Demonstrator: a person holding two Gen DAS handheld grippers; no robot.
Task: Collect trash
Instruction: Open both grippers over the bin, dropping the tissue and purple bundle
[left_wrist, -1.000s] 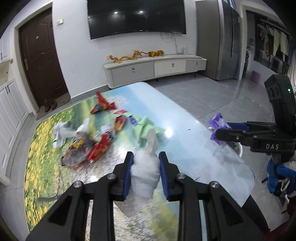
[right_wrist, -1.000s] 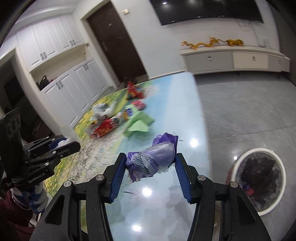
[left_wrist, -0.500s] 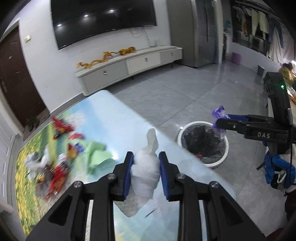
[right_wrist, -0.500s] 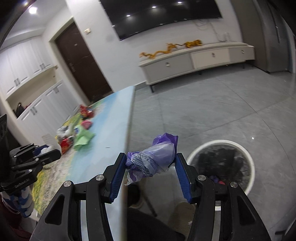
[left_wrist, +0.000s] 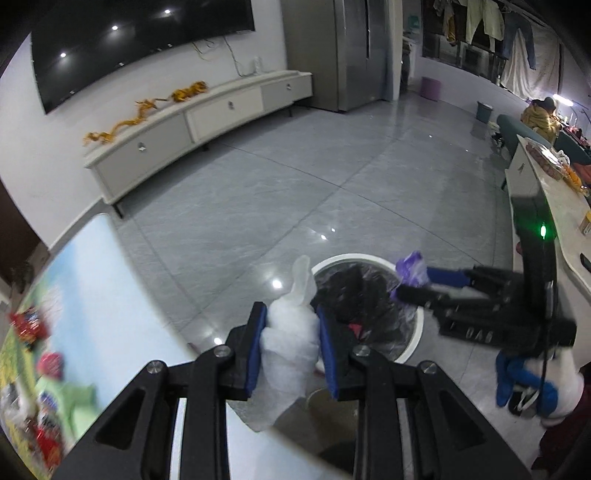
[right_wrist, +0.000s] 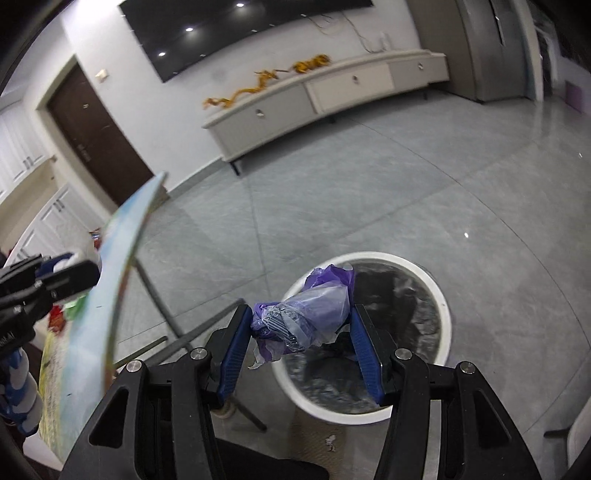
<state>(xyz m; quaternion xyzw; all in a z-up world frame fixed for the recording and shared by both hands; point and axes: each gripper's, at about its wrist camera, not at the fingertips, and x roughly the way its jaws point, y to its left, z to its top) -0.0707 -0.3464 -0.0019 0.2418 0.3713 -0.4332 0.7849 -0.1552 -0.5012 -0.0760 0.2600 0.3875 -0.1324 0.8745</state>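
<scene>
My left gripper (left_wrist: 290, 352) is clamped on a wad of white tissue (left_wrist: 290, 343); my right gripper (right_wrist: 301, 330) is clamped on a crumpled purple plastic bag (right_wrist: 310, 314). Both loads sit between the blue pads, each sticking out forward of the fingertips.

The step in hand, as I judge it, is the drop into the white bin (right_wrist: 445, 314), which stands on the floor ahead of and below both grippers. From the right gripper the lined opening lies directly beyond the bag. From the left gripper the bin (left_wrist: 415, 338) lies ahead and slightly right.

To do it well, I should:
- bring each load fully over the opening before parting the pads;
- release the bag first, as it appears better centred;
- open wide, since thin plastic and tissue are likely to cling to a pad.

The worktop (left_wrist: 110, 280) edge lies left of the left gripper, with further wrappers (left_wrist: 27, 321) on it, so the task is not finished. The worktop legs (right_wrist: 162, 295) stand left of the right gripper. The two grippers are close over the bin and could collide.
</scene>
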